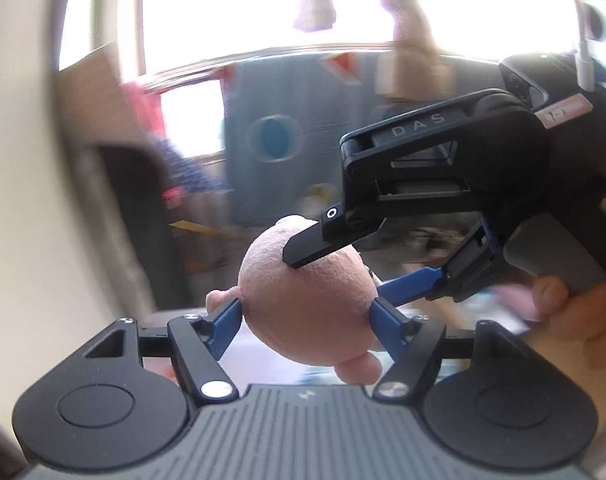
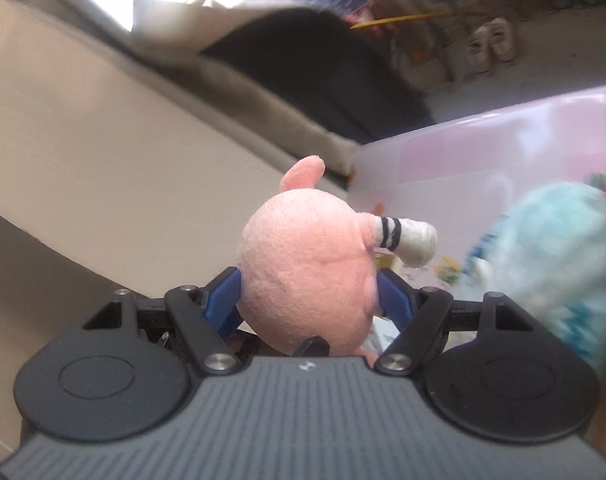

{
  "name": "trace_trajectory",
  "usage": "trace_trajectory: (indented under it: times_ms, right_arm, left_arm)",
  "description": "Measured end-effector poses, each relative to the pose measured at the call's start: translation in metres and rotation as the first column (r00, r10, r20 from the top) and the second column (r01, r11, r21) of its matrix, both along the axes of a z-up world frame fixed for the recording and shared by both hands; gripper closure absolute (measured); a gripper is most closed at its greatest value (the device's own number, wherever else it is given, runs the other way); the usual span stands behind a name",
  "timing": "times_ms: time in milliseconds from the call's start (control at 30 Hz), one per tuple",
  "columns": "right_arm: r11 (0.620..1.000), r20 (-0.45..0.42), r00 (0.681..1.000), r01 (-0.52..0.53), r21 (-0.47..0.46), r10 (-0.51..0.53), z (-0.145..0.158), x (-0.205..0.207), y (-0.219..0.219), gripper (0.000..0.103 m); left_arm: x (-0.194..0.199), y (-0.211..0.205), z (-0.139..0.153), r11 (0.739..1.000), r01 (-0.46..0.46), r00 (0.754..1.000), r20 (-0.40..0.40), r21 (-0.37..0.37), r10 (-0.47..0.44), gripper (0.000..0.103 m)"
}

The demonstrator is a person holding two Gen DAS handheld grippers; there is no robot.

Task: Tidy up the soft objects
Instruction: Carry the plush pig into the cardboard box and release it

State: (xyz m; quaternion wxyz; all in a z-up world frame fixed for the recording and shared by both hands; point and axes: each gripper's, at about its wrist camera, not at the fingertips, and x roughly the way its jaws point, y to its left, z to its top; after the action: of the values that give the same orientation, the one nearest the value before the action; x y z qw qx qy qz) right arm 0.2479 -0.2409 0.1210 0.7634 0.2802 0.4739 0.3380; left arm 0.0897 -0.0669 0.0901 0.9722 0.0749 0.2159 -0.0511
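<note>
Risk lies in the shared hold: the pink plush toy (image 1: 307,300) hangs in mid-air, pinched by both the left hand-held gripper (image 1: 305,320) and the right hand-held gripper (image 2: 309,300). If either pulls away unevenly, the soft body may slip free and miss the clear bin (image 2: 463,148).

Both claws, left (image 1: 305,314) and right (image 2: 309,298), clamp inward.

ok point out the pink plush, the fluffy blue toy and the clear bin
pink plush (image 2: 303,276), right wrist view, round body
fluffy blue toy (image 2: 559,256), right wrist view, fur
clear bin (image 2: 463,152), right wrist view, far wall
</note>
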Motion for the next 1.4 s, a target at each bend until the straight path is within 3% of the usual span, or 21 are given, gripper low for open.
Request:
trace_trajectory:
  times_ms: [133,300,433,567,700,800,900,1167,1400]
  right_arm:
    - [0.988,-0.047,0.987,0.156,0.002,-0.156,-0.007,-0.040,-0.095,0.029]
    - [0.948,-0.105,0.942,0.319,-0.004,-0.317,-0.032,-0.074,-0.190,0.029]
    - [0.920,-0.157,0.907,0.391,-0.023,-0.390,-0.070,-0.068,-0.228,0.029]
    - [0.907,-0.204,0.885,0.420,-0.040,-0.419,-0.110,-0.041,-0.250,0.029]
    - [0.891,-0.241,0.858,0.442,-0.107,-0.454,-0.154,-0.007,-0.262,0.032]
    - [0.875,-0.242,0.845,0.434,-0.213,-0.477,-0.183,0.024,-0.258,0.032]
    - [0.877,-0.260,0.839,0.437,-0.202,-0.478,-0.195,0.030,-0.258,0.032]
    - [0.846,-0.178,0.840,0.459,-0.271,-0.513,-0.175,0.020,-0.251,0.033]
    - [0.849,-0.117,0.850,0.483,-0.215,-0.514,-0.131,-0.004,-0.247,0.032]
  left_arm:
    - [-0.008,-0.066,-0.009,0.987,0.162,0.987,-0.021,0.021,-0.161,0.031]
    - [-0.011,-0.151,-0.037,0.952,0.305,0.950,-0.076,0.034,-0.302,0.031]
    - [0.011,-0.196,-0.063,0.929,0.366,0.921,-0.159,0.043,-0.356,0.031]
    - [0.030,-0.228,-0.080,0.919,0.385,0.906,-0.225,0.091,-0.357,0.030]
    - [0.050,-0.222,-0.092,0.927,0.353,0.911,-0.275,0.129,-0.308,0.029]
    - [0.056,-0.204,-0.091,0.936,0.326,0.915,-0.293,0.135,-0.277,0.029]
    - [0.058,-0.184,-0.079,0.946,0.293,0.927,-0.286,0.139,-0.244,0.029]
    - [0.048,-0.127,-0.054,0.972,0.203,0.954,-0.248,0.115,-0.169,0.028]
    - [0.024,-0.069,-0.037,0.994,0.093,0.975,-0.206,0.061,-0.079,0.025]
